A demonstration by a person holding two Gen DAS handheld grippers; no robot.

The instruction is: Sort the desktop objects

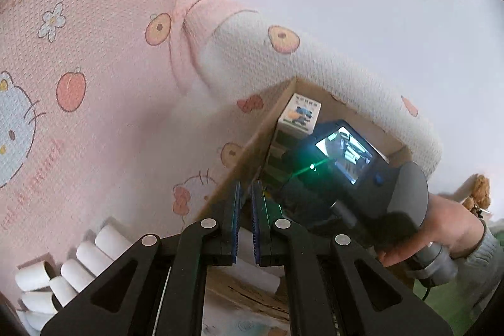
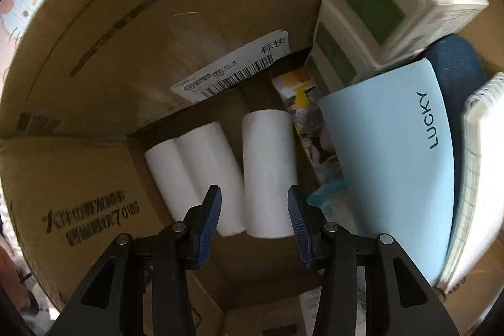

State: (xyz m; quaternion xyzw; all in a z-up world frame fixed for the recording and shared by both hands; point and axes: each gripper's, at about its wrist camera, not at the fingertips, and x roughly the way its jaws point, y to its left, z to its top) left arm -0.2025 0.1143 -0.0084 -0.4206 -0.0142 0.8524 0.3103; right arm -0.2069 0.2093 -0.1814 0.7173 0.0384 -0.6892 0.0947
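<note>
My right gripper points straight down into the cardboard box. It is shut on a white paper roll that lies across its blue pads. Two more white rolls lie side by side on the box floor just left of it. My left gripper is shut with nothing between its pads and hovers beside the box's near wall. Several loose white rolls lie outside the box at the lower left of the left wrist view. The same view shows a hand holding the right gripper's body over the box.
Inside the box, white-and-green cartons are stacked at the right. Beside them stand a light blue "LUCKY" book, a spiral notebook and a colourful booklet. A pink cartoon-print cloth covers the surface around the box.
</note>
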